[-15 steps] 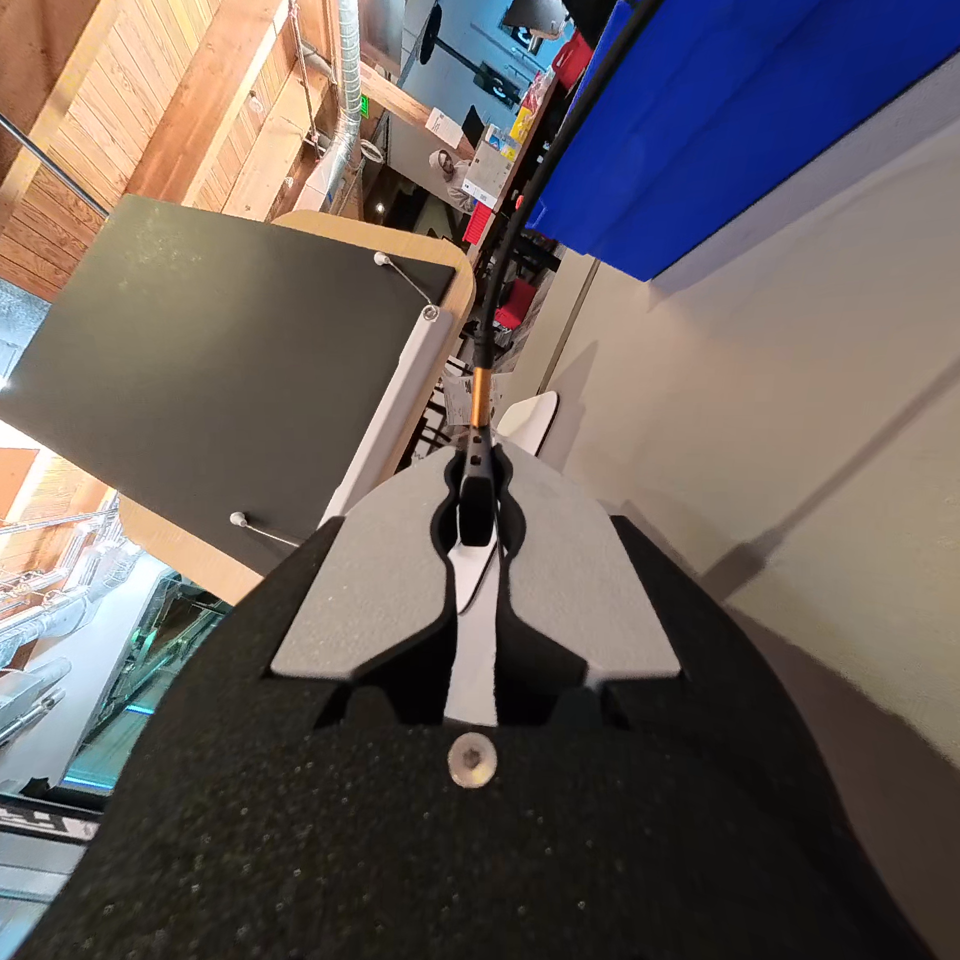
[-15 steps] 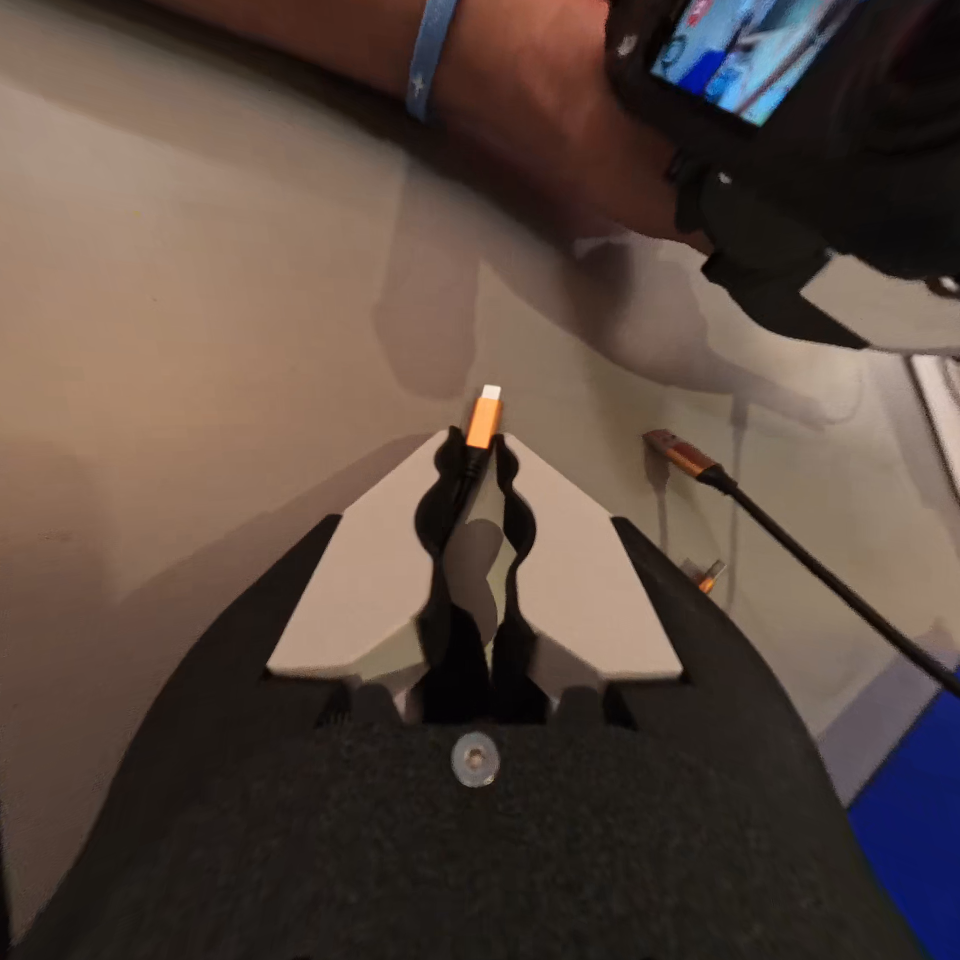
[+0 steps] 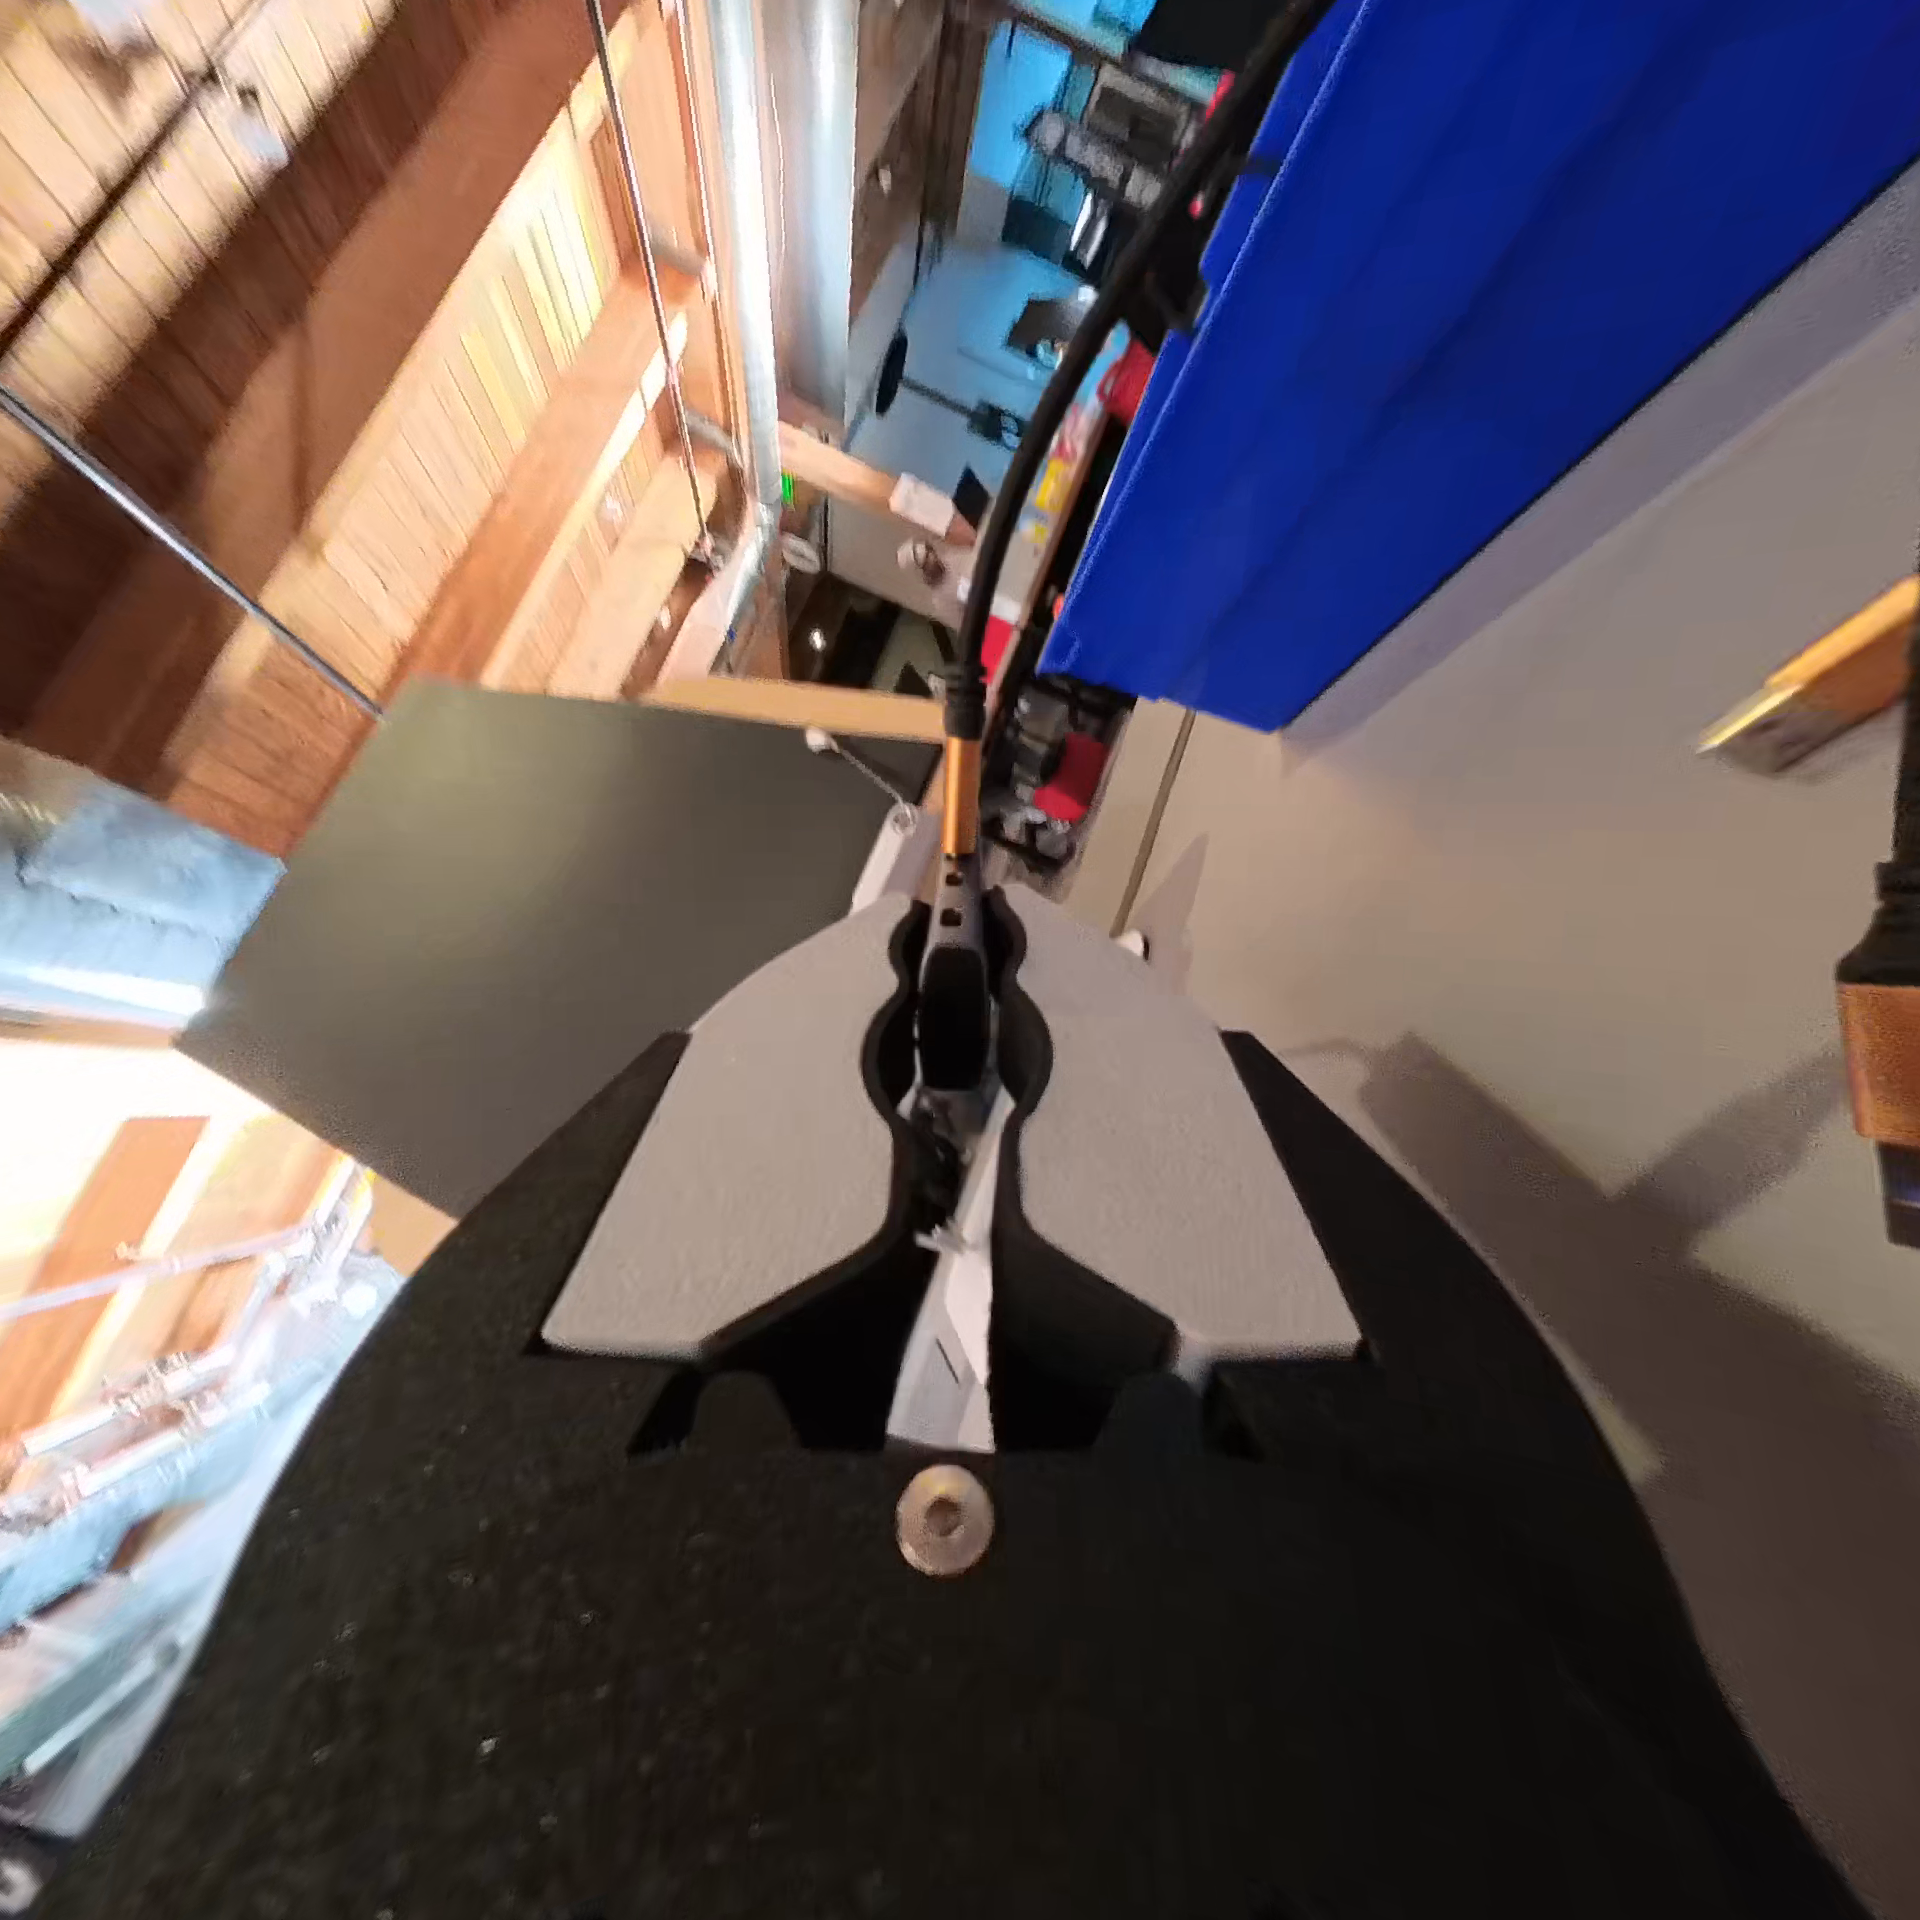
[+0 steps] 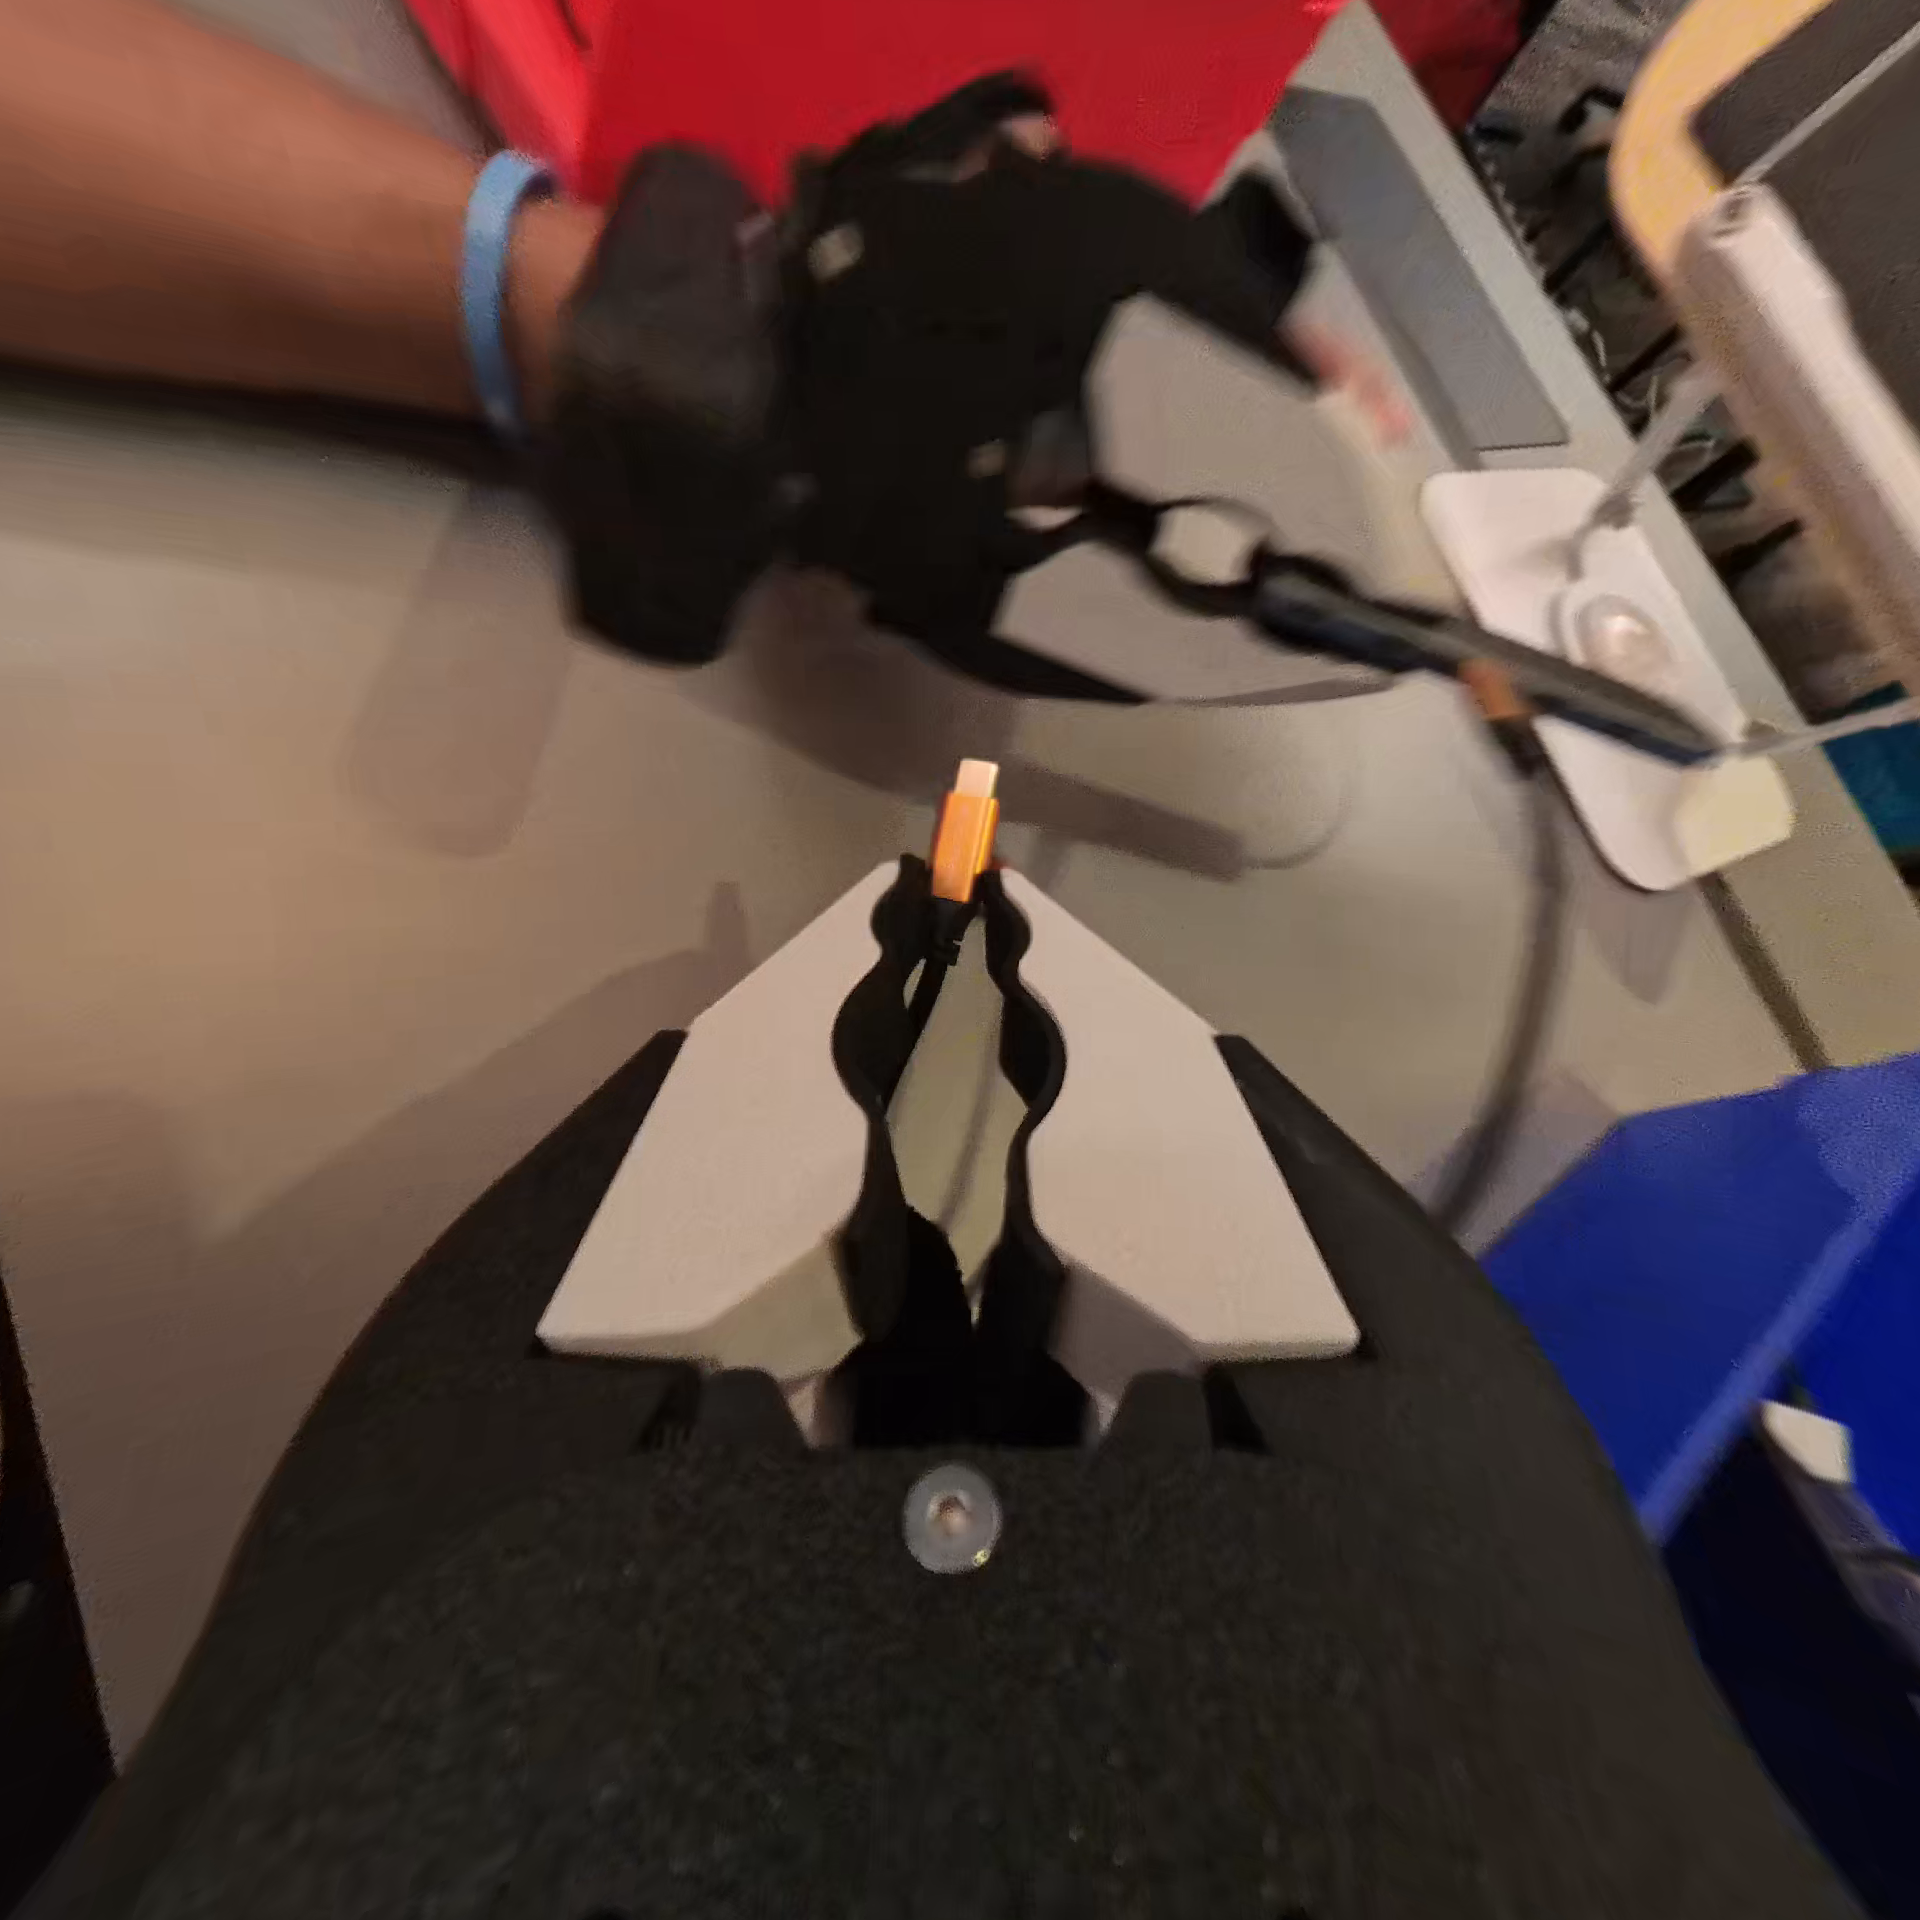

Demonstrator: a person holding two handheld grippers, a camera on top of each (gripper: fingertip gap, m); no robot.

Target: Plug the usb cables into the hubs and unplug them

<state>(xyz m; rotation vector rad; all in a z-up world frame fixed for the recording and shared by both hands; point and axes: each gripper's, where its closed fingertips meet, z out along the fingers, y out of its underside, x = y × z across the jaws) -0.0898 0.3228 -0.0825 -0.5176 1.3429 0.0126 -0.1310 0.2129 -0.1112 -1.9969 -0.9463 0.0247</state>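
two tongs clamped: left tongs (image 3: 961, 914) pinch cable plug (image 3: 958, 795), right tongs (image 4: 951, 894) pinch orange plug (image 4: 966, 836), tip pointing out free over tabletop (image 4: 260, 831).

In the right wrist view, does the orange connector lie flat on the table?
No, the right gripper holds the orange connector at its tips, above the grey table.

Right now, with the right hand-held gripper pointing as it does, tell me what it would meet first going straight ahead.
Probably the grey tabletop. The right hand-held gripper is shut on an orange-sleeved cable plug whose tip leads; the left hand-held gripper lies farther on, above that line. Depth is unclear.
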